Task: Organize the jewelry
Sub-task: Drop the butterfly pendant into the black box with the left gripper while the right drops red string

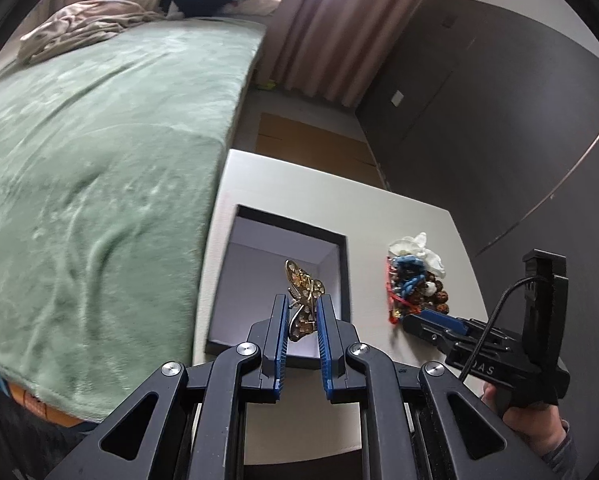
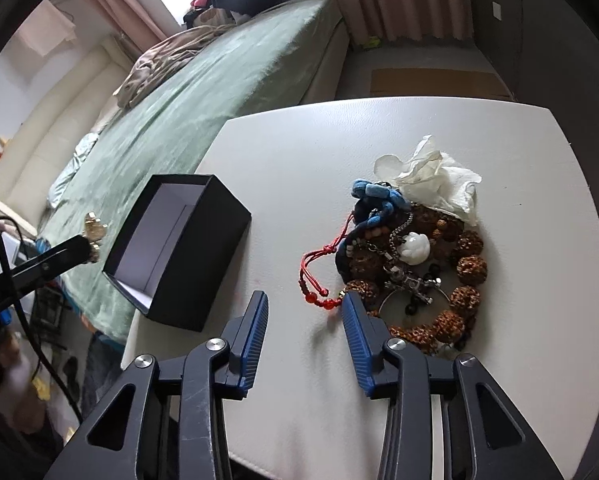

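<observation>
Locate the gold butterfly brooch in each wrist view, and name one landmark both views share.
Left wrist view: gold butterfly brooch at lower centre, clamped between the left gripper fingers, over the box.
Right wrist view: brooch at the left edge, left of the box.
Shared landmark: open black box.

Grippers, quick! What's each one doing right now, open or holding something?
Left gripper: shut on the gold butterfly brooch.
Right gripper: open, holding nothing, right beside the red cord bracelet.
</observation>
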Tool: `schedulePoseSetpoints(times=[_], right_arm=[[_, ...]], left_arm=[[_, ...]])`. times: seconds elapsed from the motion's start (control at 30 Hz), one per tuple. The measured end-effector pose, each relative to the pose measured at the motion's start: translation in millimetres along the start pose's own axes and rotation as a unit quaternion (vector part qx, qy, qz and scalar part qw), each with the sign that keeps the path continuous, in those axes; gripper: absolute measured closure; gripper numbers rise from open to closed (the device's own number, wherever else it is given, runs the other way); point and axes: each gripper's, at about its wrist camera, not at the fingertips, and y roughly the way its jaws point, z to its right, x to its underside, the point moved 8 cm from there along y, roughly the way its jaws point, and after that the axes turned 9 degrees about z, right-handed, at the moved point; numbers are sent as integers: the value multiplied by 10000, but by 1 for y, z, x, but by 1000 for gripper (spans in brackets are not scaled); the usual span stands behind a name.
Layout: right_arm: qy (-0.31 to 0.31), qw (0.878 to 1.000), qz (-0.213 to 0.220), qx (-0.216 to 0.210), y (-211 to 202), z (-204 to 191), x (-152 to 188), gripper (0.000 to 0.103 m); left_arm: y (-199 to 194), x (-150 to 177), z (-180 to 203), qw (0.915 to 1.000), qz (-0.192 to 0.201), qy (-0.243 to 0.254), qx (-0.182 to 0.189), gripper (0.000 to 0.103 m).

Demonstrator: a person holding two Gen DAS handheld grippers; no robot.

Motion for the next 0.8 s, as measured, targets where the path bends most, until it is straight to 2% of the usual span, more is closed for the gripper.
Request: schedulePoseSetpoints(times=[0.23,0.3,0.37,0.4,0.8], right_arm=[[74,10000,-2,-36,11,-4,-8,64],[64,10000,-52,1,15,-3,-8,73],[50,9998,-190,57,21,-3,-6,94],[69,9998,-201,53,22,-2,-6,96],[216,9981,481,-323,-32,-19,-38,98]], left_arm=[[-6,1,-18,9999,33,-125,-77,89],[-7,1,-21,9998,53,-155,-78,89],[-9,0,-23,9998,78,-178,-77,89],[-9,-1,-24,9998,90,-189,-69,89],[3,-15,-6,9997,68,-109,207,89]])
